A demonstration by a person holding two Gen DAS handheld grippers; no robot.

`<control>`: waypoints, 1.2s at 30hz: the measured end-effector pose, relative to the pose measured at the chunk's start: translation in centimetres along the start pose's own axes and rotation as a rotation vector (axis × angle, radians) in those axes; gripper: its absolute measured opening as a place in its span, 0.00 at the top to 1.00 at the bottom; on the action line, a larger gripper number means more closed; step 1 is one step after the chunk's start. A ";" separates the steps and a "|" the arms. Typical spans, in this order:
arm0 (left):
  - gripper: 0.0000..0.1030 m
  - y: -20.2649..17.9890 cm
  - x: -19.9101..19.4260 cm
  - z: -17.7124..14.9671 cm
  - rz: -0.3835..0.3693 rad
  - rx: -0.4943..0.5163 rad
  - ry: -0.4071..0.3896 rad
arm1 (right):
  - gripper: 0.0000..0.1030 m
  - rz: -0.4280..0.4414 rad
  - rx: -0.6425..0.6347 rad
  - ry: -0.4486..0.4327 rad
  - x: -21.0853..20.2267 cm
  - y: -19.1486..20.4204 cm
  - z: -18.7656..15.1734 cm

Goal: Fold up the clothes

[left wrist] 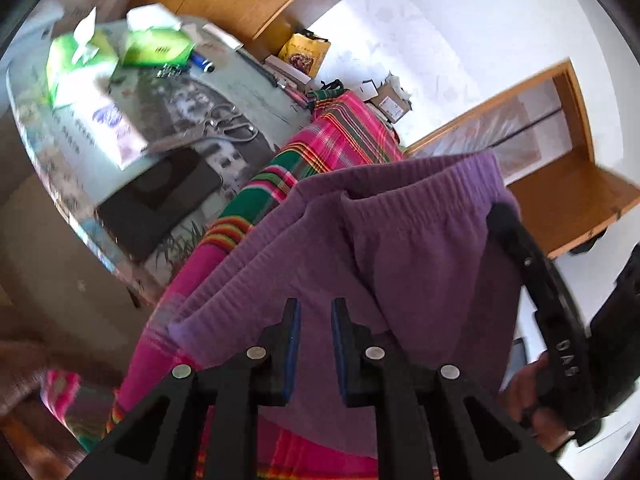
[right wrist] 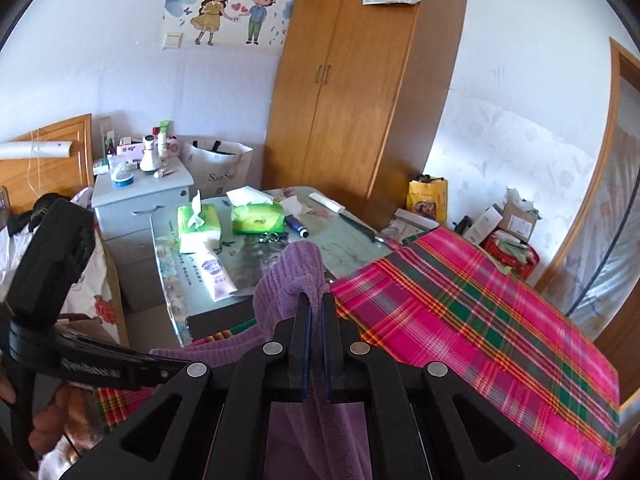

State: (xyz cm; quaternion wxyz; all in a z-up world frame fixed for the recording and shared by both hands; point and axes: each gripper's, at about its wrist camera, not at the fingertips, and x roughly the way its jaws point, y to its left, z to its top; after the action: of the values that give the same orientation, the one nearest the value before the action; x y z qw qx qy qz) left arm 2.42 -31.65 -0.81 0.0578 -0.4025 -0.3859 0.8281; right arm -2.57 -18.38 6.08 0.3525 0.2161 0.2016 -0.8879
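A purple ribbed knit garment [left wrist: 400, 240] hangs lifted above a pink plaid cloth [left wrist: 344, 136]. In the left wrist view my left gripper [left wrist: 315, 312] is open, its blue-padded fingers apart just in front of the garment, holding nothing. The right gripper's black finger [left wrist: 532, 276] shows at the garment's right edge. In the right wrist view my right gripper [right wrist: 316, 312] is shut on a bunched fold of the purple garment [right wrist: 292, 276], which sticks up above the jaws and hangs down below them. The left gripper's body [right wrist: 52, 260] shows at the left.
A glass-topped table [right wrist: 344, 248] carries green tissue packs [right wrist: 256, 218], a tube, scissors, keys and a black pad [left wrist: 160, 200]. A wooden wardrobe [right wrist: 352, 80], a bedside cabinet [right wrist: 136, 204], bags and boxes stand behind. The plaid cloth [right wrist: 480, 312] covers the surface at the right.
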 end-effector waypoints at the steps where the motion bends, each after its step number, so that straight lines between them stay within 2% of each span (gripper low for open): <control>1: 0.85 -0.2 0.4 0.0 0.004 0.014 0.017 | 0.96 0.000 0.002 0.000 0.1 0.0 0.0; 4: 0.85 -0.9 1.7 0.0 0.016 0.055 0.070 | 0.96 0.001 0.009 -0.003 0.0 -0.2 -0.1; 9: 0.85 -1.5 1.7 0.1 0.133 0.148 0.027 | 0.95 0.011 0.018 -0.007 0.0 -0.5 -0.2; 11: 0.77 -1.8 1.6 0.2 0.180 0.198 0.010 | 0.96 0.008 0.018 -0.010 0.1 -0.7 -0.2; 12: 0.76 -1.9 1.5 0.3 0.203 0.223 0.002 | 0.96 0.006 0.024 -0.009 0.2 -0.8 -0.2; 14: 0.76 -1.9 1.8 0.2 0.224 0.250 0.019 | 0.96 0.002 0.032 -0.010 0.2 -1.1 -0.1; 17: 0.75 -2.8 1.4 -0.1 0.271 0.320 -0.022 | 0.96 0.005 0.036 -0.014 0.1 -1.4 -0.1; 20: 0.75 -3.2 2.3 0.2 0.239 0.352 0.011 | 0.96 0.004 0.042 -0.012 0.2 -1.5 -0.1; 23: 0.75 -3.9 3.0 0.7 0.218 0.411 -0.009 | 0.96 0.011 0.049 -0.013 0.1 -1.6 -0.2; 26: 0.75 -4.0 3.6 1.6 0.225 0.428 -0.035 | 0.95 0.018 0.053 -0.011 0.1 -1.6 -0.2; 28: 0.74 -4.8 3.8 1.6 0.196 0.486 -0.054 | 0.95 0.020 0.054 -0.011 0.1 -1.5 -0.2; 30: 0.74 -4.9 4.7 1.9 0.213 0.514 -0.033 | 0.95 0.022 0.054 -0.012 0.1 -1.5 -0.2; 33: 0.74 -4.6 5.7 2.7 0.225 0.492 0.010 | 0.95 0.025 0.055 -0.014 0.0 -1.6 -0.1; 36: 0.74 -4.3 5.6 3.5 0.242 0.473 -0.019 | 0.95 0.029 0.056 -0.016 -0.1 -1.7 -0.1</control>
State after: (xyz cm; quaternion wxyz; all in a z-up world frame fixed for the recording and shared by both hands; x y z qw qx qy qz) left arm -4.70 -28.47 -0.03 0.0471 -0.4134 -0.1311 0.8998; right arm -3.68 -17.15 6.35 0.3608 0.2215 0.1709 -0.8897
